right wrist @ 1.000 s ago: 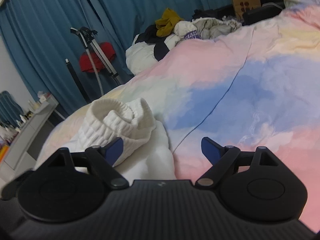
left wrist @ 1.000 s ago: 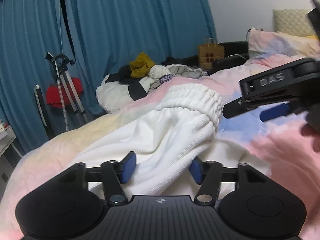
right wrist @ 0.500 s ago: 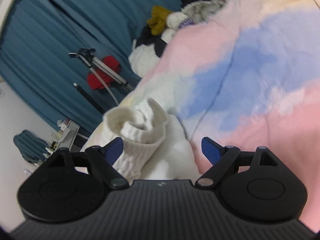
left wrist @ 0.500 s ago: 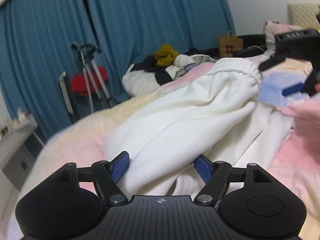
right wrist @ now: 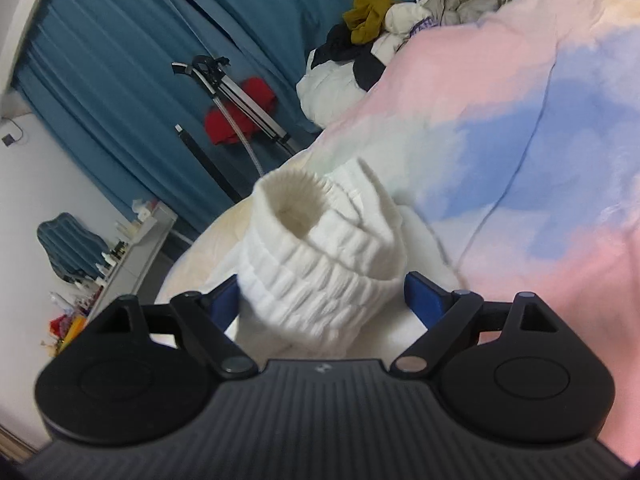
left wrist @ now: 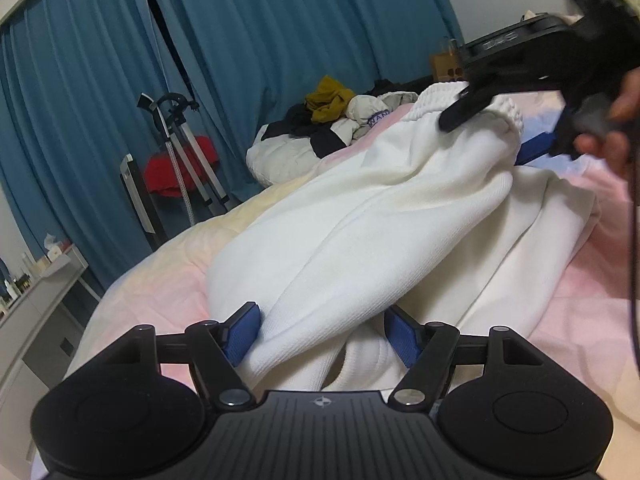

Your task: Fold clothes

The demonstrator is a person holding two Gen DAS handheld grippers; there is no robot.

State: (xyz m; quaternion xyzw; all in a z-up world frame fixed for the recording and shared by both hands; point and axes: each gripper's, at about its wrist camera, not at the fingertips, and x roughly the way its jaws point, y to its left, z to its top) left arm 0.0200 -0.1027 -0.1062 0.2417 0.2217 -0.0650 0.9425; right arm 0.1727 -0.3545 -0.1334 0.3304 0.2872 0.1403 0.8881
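Two grippers: both sit at the white trousers on the bed, one at each end of the garment.
Left gripper: jaws are closing, with a thick fold of the white fabric between the blue pads; the left pad touches the cloth, the right pad stands just off it, so no firm pinch shows.
Right gripper: jaws stand wide apart, the ribbed elastic waistband bunched between them; the right pad is clear of the cloth, the left one is half hidden behind it.
Hand: seen at the right edge of the left wrist view, holding the right gripper over the waistband.
White trousers: lying crumpled across the duvet, legs toward the left gripper, waistband raised.
Duvet: pastel pink, blue and yellow.
Clothes pile: farther back on the bed, white, black and mustard pieces.
Curtains: blue, behind the bed.
Tripod: by the curtains, next to something red.
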